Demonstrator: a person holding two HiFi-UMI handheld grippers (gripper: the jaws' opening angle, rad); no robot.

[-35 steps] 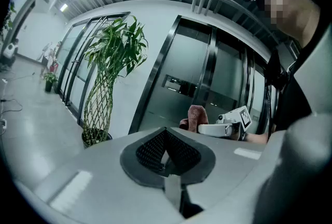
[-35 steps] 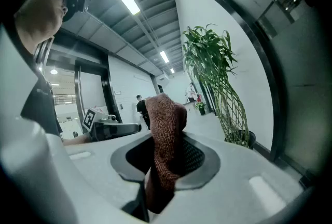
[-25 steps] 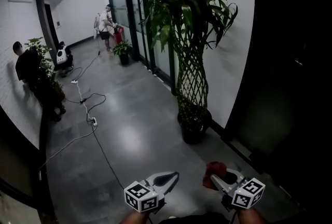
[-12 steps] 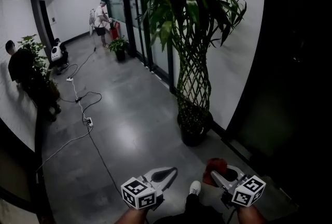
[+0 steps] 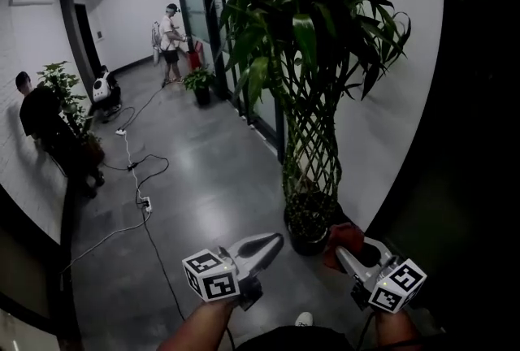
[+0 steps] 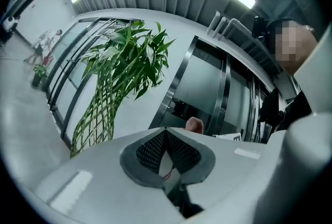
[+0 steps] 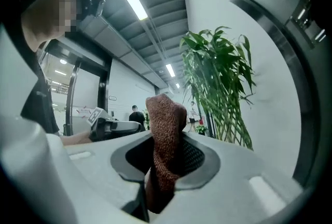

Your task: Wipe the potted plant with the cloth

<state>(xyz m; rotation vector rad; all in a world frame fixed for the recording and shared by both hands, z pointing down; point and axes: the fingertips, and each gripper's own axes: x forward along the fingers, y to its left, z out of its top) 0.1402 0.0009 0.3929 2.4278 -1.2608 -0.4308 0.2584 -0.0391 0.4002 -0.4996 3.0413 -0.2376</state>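
My left tongs (image 5: 275, 241) shut tight, nothing between them; my right tongs (image 5: 343, 253) clamped on reddish-brown cloth (image 7: 165, 129), cloth poking up past tips; potted plant (image 5: 313, 89) on floor (image 5: 211, 203) just ahead, against white wall (image 5: 382, 122); braided stem upright; both tongs clear of leaves.

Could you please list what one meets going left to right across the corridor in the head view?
person in dark clothes → standing person in a white top → small potted plant → tall potted plant with braided stems
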